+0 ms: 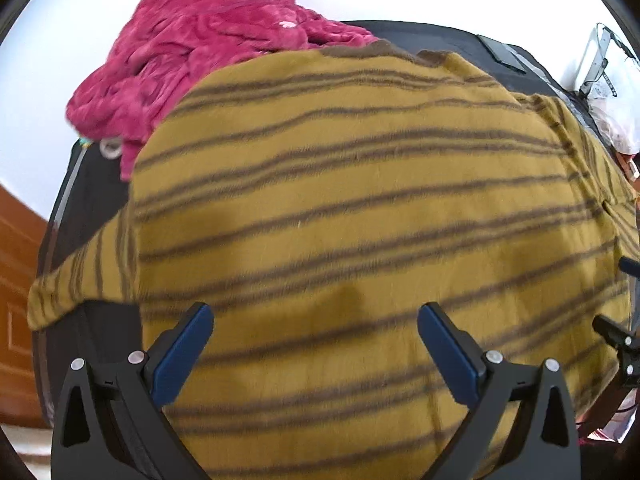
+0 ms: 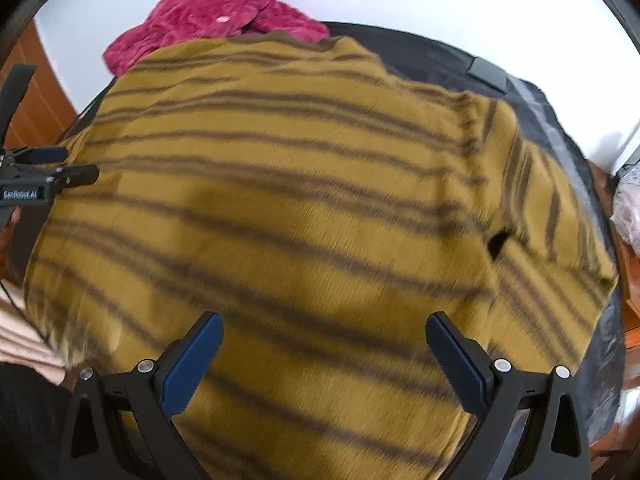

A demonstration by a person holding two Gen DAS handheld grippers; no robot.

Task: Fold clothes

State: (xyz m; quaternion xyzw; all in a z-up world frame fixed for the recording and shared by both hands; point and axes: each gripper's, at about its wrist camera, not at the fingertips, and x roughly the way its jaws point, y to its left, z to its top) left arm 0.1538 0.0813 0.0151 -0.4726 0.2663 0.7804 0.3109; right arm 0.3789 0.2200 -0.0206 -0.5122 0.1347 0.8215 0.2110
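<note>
Your left gripper (image 1: 316, 314) hangs with its jaws spread wide, holding nothing, above the near part of the striped sweater (image 1: 340, 200); your right gripper (image 2: 324, 322) is just as wide and empty over the same sweater; it lies spread flat on the dark table (image 2: 440, 56), one sleeve folded in at the right; a pink garment (image 1: 208, 36) is heaped at the far left, touching the sweater's collar.
</note>
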